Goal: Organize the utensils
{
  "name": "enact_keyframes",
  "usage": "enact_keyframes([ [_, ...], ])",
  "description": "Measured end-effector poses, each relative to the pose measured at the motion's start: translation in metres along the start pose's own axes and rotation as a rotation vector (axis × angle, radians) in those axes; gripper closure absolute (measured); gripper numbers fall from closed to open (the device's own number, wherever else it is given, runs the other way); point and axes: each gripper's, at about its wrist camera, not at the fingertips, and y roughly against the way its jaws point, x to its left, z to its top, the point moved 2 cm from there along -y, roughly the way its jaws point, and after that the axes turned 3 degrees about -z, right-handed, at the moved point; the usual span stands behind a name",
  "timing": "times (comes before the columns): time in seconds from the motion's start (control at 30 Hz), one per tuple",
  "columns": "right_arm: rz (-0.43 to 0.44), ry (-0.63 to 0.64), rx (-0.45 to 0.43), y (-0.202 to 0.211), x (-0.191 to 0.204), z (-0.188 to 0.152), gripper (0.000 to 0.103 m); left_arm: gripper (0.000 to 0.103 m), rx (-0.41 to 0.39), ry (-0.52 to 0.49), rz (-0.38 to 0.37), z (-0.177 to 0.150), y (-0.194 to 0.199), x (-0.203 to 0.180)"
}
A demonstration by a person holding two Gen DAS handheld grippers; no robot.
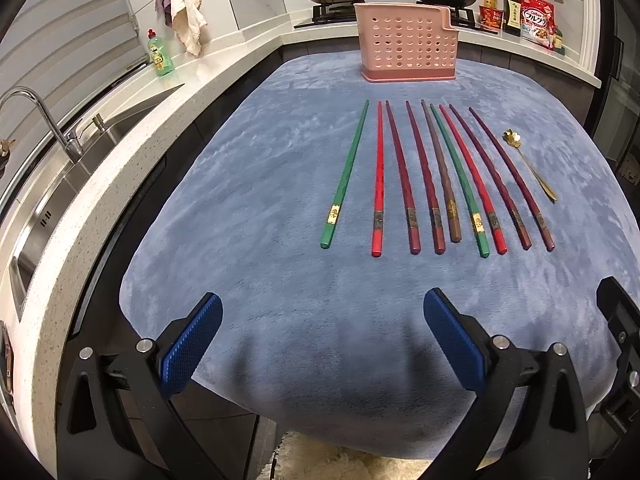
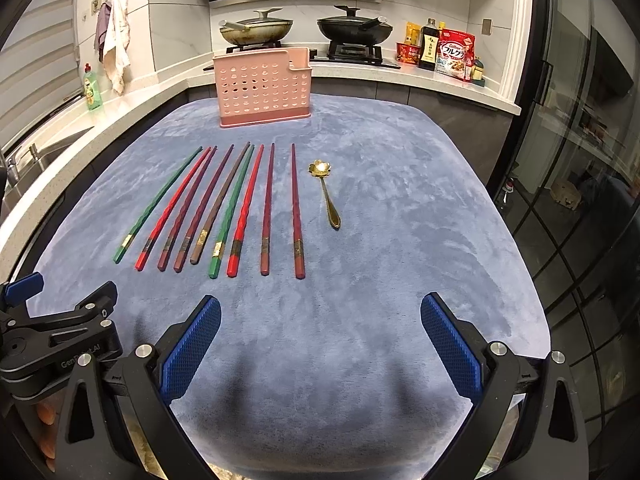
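Observation:
Several chopsticks (image 1: 432, 176) in green, red, maroon and brown lie side by side on a blue cloth (image 1: 260, 200); they also show in the right wrist view (image 2: 224, 208). A small gold spoon (image 1: 530, 166) with a flower bowl lies to their right, also in the right wrist view (image 2: 327, 194). A pink perforated utensil holder (image 1: 406, 42) stands upright behind them, also in the right wrist view (image 2: 264, 86). My left gripper (image 1: 322, 316) is open and empty, hovering near the cloth's front edge. My right gripper (image 2: 320, 316) is open and empty, beside it on the right.
A white counter (image 1: 132, 128) with a steel sink (image 1: 48, 184) and tap runs along the left, with a green soap bottle (image 1: 160, 54). Two lidded pans (image 2: 256, 28) sit on the stove behind. Food packets (image 2: 452, 54) stand at the back right. A glass door (image 2: 580, 160) is on the right.

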Motion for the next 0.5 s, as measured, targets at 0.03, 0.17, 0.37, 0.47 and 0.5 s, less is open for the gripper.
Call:
enact_keyframes([
  [0.03, 0.0, 0.001, 0.0, -0.0007, 0.0009, -0.0004, 0.007, 0.007, 0.001, 0.001, 0.001, 0.0, -0.0003, 0.0001],
  [0.17, 0.001, 0.007, -0.001, -0.0018, 0.0034, -0.0012, 0.007, 0.007, -0.001, 0.001, 0.003, -0.0003, 0.0, 0.0004],
  [0.37, 0.006, 0.0, 0.004, -0.0023, 0.0044, -0.002, 0.007, 0.007, -0.005, 0.003, 0.008, -0.0012, -0.0009, 0.0016],
  [0.47, 0.008, -0.001, 0.007, -0.0027, 0.0046, -0.0022, 0.007, 0.007, -0.005, 0.001, 0.008, -0.0017, -0.0005, 0.0014],
  [0.5, 0.01, -0.001, 0.007, -0.0027, 0.0049, -0.0025, 0.007, 0.007, -0.006, 0.0, 0.006, -0.0015, -0.0005, 0.0012],
])
